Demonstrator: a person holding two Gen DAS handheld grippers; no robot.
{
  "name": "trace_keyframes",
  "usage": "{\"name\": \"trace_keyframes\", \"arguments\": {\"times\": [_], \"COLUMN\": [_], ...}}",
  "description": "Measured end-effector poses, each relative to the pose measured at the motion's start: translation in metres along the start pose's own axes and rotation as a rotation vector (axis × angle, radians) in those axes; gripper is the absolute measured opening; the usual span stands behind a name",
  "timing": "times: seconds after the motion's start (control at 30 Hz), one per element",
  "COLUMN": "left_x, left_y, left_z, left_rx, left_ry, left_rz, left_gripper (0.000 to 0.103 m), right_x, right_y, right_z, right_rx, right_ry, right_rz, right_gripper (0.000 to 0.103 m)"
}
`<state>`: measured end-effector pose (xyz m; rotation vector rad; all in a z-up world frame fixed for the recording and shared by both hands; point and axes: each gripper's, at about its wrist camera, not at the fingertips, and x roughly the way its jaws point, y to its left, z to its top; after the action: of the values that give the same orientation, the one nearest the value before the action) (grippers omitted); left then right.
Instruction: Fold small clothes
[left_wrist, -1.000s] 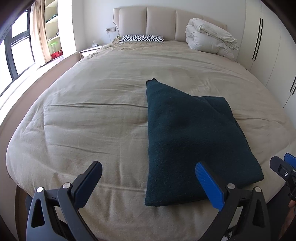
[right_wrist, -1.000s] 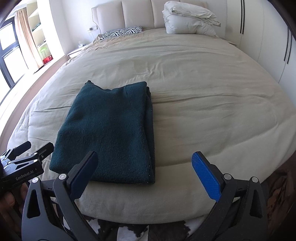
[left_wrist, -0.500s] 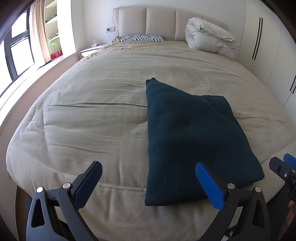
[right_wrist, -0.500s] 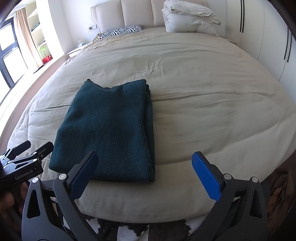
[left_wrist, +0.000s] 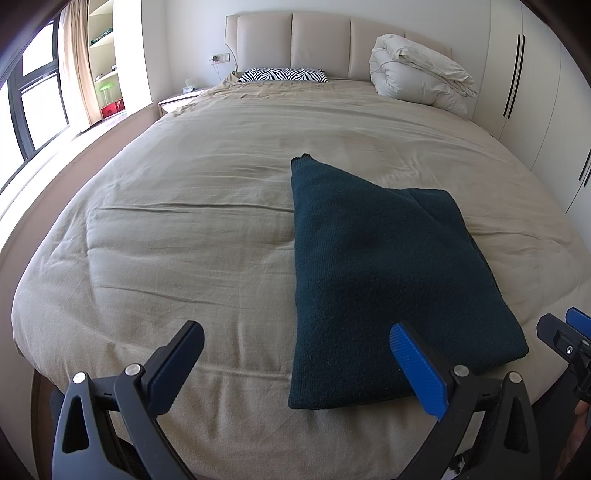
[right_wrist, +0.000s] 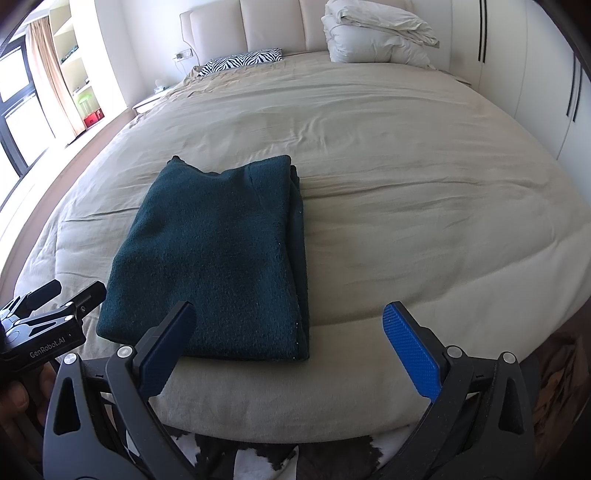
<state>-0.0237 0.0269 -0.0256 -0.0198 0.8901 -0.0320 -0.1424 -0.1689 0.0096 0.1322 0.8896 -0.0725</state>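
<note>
**Both tongs hang back, garment lies folded and barely anything moves**

The left tongs (left_wrist: 295, 363) stand with their jaws wide apart and nothing between them, poised off the near edge of the bed (left_wrist: 184, 229). The right tongs (right_wrist: 288, 345) are the same: jaws spread, empty, held just short of the mattress edge. Each pair shows at the margin of the other's view, so they sit side by side and near one another.

Over the last second almost nothing has shifted. The left view is all but unchanged; the right view has crept slightly, so the dark green garment (right_wrist: 218, 254) sits a little lower in the frame than before. Neither pair has touched the cloth.

The garment lies flat on the beige bedcover near the foot of the bed, folded into a rough rectangle with stacked layers showing along its right edge and one corner poking out at the far end.

My reading: the fold looks essentially finished, and this stillness is a pause after release. That far corner may yet want tucking.
</note>
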Motion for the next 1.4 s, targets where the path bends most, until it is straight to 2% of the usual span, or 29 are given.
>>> {"name": "trace_keyframes", "arguments": {"times": [1.4], "left_x": [0.0032], "left_y": [0.0023], "left_z": [-0.0012], "left_rx": [-0.001], "left_ry": [0.007], "left_rz": [-0.001], "left_gripper": [0.103], "right_x": [0.002], "right_y": [0.0004], "right_z": [-0.0038], "right_rx": [0.008], "right_ry": [0.006], "right_rz": [0.001], "right_gripper": [0.103]}}
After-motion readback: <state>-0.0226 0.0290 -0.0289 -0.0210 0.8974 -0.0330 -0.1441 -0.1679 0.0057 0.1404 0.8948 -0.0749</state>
